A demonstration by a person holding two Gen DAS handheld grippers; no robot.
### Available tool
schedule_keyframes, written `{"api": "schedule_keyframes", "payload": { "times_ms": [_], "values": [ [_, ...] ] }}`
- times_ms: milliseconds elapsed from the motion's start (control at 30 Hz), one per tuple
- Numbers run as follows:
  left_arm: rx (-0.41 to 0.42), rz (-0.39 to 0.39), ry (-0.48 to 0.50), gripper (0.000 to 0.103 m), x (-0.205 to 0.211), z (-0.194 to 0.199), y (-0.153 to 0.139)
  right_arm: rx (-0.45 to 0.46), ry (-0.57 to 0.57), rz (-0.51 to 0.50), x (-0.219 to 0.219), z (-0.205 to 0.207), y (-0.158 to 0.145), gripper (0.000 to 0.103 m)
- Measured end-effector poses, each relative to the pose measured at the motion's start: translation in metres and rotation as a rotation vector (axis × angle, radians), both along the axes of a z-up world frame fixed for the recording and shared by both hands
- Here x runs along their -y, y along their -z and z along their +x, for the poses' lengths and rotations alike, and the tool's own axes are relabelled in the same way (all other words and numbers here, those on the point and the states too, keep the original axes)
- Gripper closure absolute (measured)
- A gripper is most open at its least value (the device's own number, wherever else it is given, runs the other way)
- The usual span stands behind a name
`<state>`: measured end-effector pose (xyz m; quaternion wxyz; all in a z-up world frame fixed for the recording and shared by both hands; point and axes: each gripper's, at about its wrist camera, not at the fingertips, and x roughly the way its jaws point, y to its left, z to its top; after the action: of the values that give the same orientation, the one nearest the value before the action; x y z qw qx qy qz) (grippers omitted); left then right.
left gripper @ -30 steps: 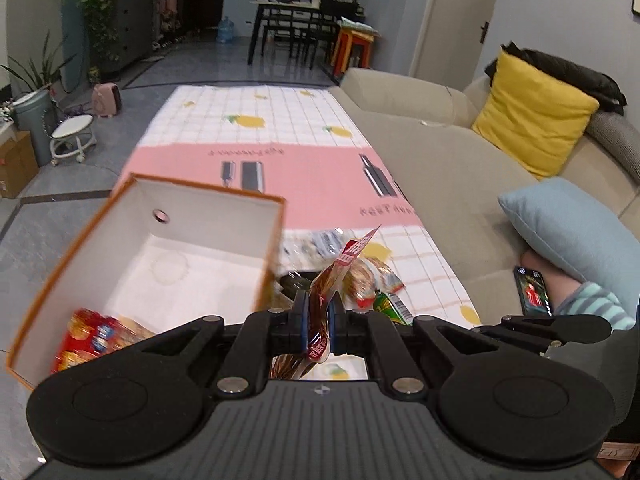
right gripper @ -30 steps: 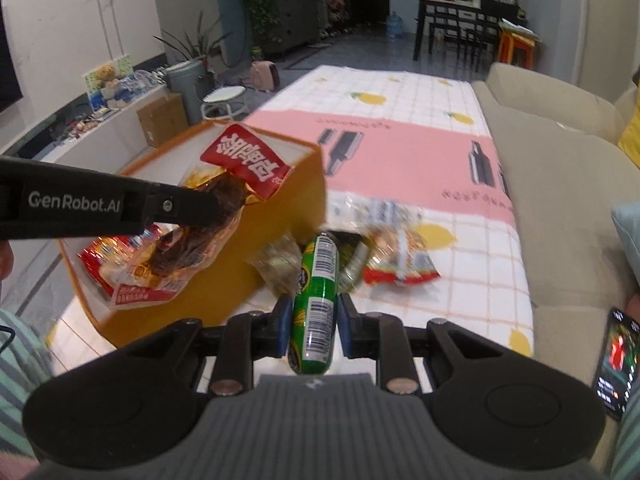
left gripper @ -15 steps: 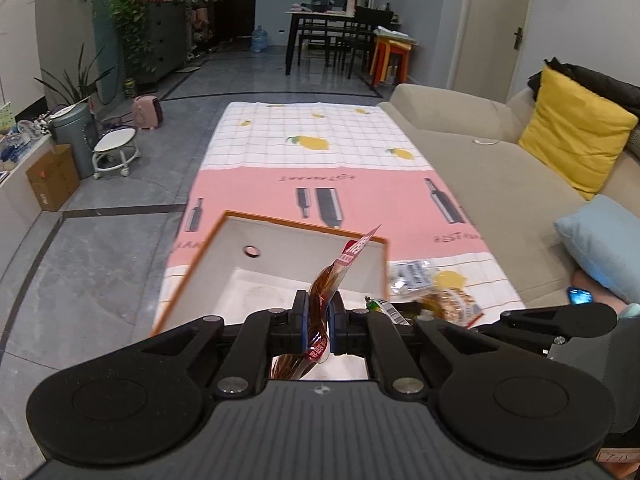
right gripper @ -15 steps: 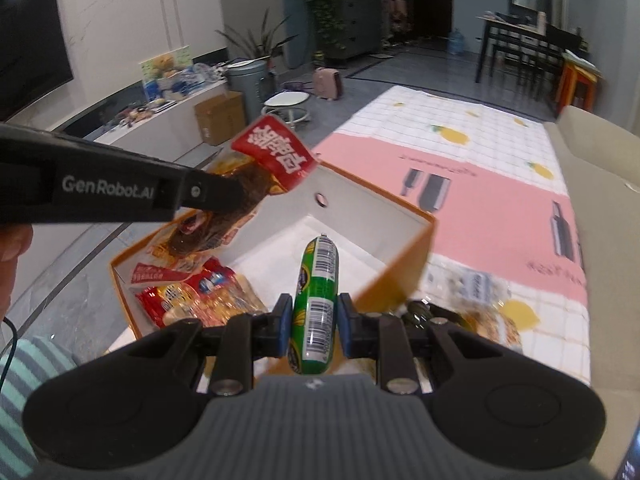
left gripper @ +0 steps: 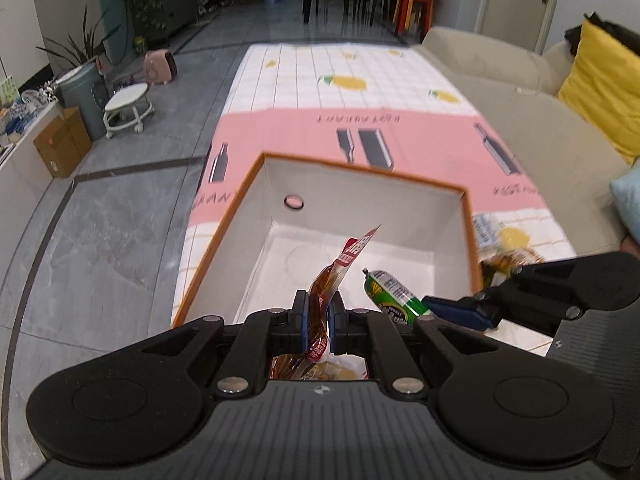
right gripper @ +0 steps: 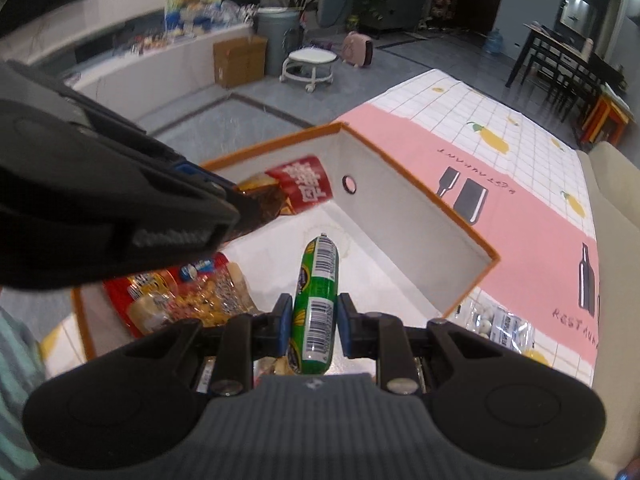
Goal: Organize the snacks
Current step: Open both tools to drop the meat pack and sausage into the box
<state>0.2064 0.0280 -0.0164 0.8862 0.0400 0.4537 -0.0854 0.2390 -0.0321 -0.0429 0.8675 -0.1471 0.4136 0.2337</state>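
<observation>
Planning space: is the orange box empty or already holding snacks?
Not empty: the orange box holds a red snack bag on its white floor.

One box; two tongs; several snack packets.

Box far half clear

black gripper with blue pads, striped teal sleeve.
</observation>
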Motion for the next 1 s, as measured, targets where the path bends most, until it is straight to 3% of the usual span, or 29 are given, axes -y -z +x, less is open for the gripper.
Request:
{"api": "schedule_keyframes", "payload": {
  "times_ms": [433,1000],
  "values": [
    [-0.088,0.001,-0.004,0.094,-0.005,0.020,0.042,-0.060,-0.022,-0.115,-0.011,0.024,0.042,0.083],
    [-0.105,0.012,-0.046,0.089,-0.010,0.023,0.054,-0.048,-0.058,-0.156,-0.015,0.023,0.047,0.083]
  ]
}}
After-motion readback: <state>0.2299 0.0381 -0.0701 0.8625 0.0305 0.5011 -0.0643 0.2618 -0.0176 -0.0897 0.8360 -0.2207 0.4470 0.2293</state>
